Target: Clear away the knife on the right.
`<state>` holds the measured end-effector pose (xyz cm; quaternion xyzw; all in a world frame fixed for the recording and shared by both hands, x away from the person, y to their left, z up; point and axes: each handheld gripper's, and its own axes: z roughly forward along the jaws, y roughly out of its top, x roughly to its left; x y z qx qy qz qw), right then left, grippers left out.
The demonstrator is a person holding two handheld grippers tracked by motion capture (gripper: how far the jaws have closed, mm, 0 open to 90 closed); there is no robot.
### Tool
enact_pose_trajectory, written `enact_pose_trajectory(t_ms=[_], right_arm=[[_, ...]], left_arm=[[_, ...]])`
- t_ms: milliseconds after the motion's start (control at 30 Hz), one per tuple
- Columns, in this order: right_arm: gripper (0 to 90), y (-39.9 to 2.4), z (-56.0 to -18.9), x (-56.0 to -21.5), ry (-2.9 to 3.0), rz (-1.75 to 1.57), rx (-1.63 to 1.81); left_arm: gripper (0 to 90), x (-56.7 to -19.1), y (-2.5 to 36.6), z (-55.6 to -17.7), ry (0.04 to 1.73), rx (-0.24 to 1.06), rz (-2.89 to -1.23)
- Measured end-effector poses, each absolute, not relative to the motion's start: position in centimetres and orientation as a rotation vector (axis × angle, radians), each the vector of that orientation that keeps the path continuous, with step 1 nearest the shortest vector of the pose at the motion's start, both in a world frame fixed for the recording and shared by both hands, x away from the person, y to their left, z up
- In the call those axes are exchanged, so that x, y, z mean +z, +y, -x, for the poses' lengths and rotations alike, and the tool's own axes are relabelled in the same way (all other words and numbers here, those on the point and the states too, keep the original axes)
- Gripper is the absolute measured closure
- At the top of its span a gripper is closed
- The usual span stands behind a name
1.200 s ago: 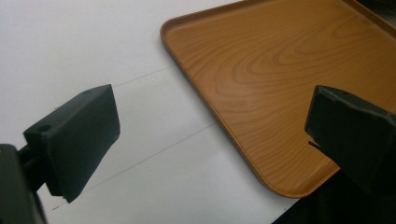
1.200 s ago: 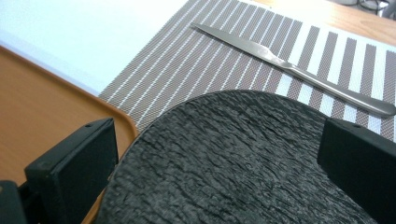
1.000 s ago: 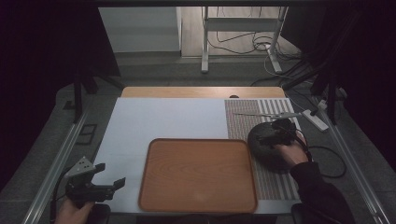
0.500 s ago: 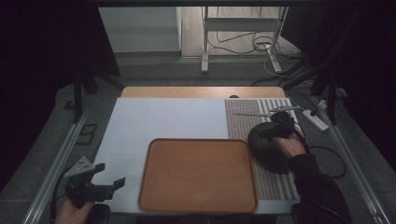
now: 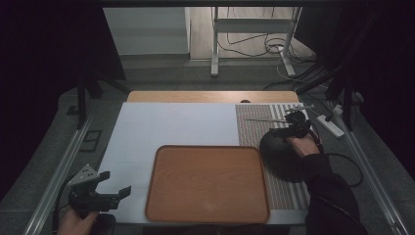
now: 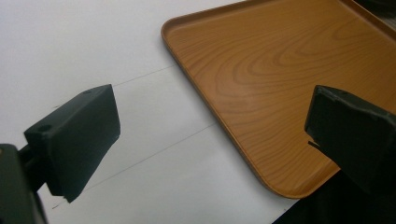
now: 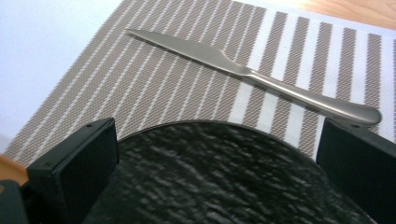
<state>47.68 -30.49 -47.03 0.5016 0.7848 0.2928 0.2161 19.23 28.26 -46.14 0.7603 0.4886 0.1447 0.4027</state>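
Your right gripper (image 5: 292,128) moved up past plate (image 5: 281,156) toward knife (image 7: 252,74) | both jaws apart | left gripper (image 5: 113,188) stayed by tray (image 5: 208,182)

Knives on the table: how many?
1. The knife lies on the striped placemat, just beyond the black plate, under the right hand-held gripper in the high view. More cutlery may be hidden behind that hand-held gripper.

I'm working in a dim lab or test room: a white-topped desk (image 5: 171,125) framed by metal rails (image 5: 56,169), loose black cables (image 5: 249,48) on the bare floor well beyond my claws, and a white power strip (image 5: 331,125).
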Motion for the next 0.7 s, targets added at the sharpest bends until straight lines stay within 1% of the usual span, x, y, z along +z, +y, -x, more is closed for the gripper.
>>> enact_pose_trajectory(t_ms=[700], right_arm=[[0.0, -30.7, -51.4, -48.1, 2.126, -1.422, 0.687]], left_arm=[[3.4, -46.1, 28.2, -19.2, 1.233, 0.367, -1.923]])
